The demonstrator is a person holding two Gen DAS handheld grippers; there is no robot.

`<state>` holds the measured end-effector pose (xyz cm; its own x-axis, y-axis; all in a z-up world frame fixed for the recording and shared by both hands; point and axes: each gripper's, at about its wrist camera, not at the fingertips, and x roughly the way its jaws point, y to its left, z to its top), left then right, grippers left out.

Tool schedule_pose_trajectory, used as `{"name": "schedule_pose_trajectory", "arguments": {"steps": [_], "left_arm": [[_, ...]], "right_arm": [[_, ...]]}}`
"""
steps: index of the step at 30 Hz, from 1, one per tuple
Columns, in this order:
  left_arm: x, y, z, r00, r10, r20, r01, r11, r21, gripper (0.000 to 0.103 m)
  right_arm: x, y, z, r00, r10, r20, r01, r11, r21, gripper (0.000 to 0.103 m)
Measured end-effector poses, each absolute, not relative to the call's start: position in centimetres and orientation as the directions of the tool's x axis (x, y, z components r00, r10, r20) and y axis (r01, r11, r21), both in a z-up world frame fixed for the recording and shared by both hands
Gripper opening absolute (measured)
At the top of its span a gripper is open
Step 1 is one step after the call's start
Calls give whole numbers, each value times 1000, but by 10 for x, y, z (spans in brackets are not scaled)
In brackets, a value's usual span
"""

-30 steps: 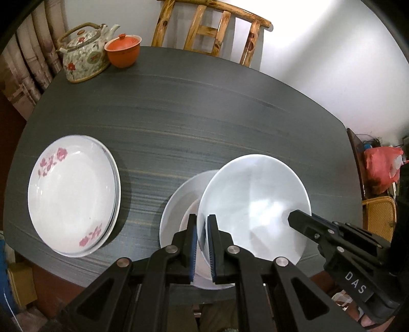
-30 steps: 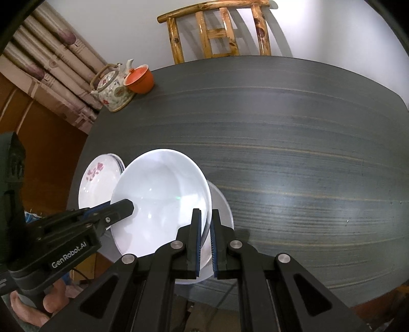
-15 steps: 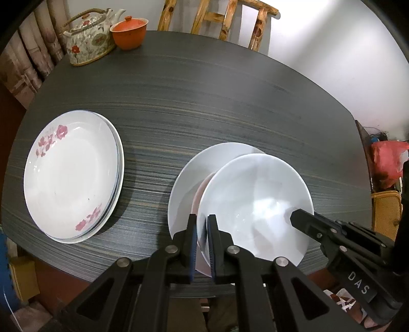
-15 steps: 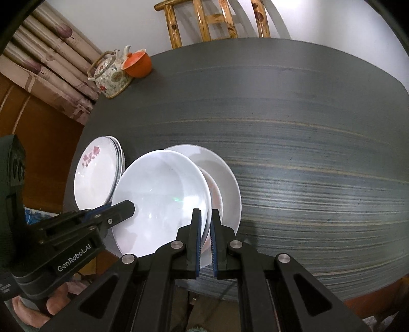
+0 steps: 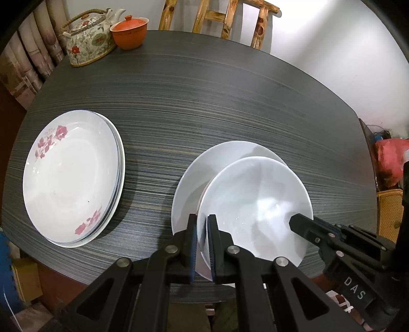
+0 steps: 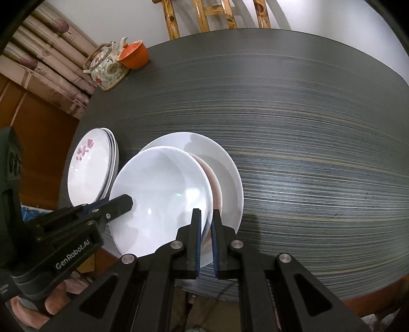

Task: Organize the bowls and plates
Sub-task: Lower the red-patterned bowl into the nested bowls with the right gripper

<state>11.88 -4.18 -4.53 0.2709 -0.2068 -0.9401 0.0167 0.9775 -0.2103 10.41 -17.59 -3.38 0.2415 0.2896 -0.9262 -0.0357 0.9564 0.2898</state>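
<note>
Dark table [image 5: 204, 107], red bag [image 5: 389, 163] left view only

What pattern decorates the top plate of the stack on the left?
Pink-red flowers on white, on the top plate; clearest in the left wrist view.

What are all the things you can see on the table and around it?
White bowl: one, plain white, held over the plate near the table's front edge.
White plate: one, plain white, under the bowl.
Flowered plates: a stack, white with pink flowers, left side of the table.
Teapot: one, flowered, far left corner.
Orange cup: one, lidded, beside the teapot.
Table: one, dark grey.
Wooden chair: one, behind the table.
Left gripper: black, shut on the bowl's rim.
Right gripper: black, shut on the opposite rim.
</note>
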Motion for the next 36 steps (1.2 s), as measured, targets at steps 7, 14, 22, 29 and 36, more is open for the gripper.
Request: {"name": "schedule_pose_trajectory", "arguments": {"steps": [7, 14, 22, 29, 36], "left_arm": [[114, -43, -46, 290, -199, -936, 12, 979, -204, 7], [108, -47, -46, 300, -187, -936, 11, 981, -192, 8], [106, -49, -47, 303, -184, -935, 10, 982, -190, 9], [107, -44, -46, 311, -194, -930, 10, 980, -201, 9], [105, -42, -45, 316, -192, -929, 13, 980, -199, 9]], "right_arm": [[103, -177, -34, 246, 293, -924, -30, 955, 295, 10], [102, -175, -33, 259, 275, -926, -34, 961, 276, 11], [101, -172, -33, 274, 264, -925, -33, 964, 265, 13], [101, -171, -31, 282, 252, -926, -39, 967, 251, 14], [101, -172, -32, 279, 255, -926, -34, 966, 256, 18]]}}
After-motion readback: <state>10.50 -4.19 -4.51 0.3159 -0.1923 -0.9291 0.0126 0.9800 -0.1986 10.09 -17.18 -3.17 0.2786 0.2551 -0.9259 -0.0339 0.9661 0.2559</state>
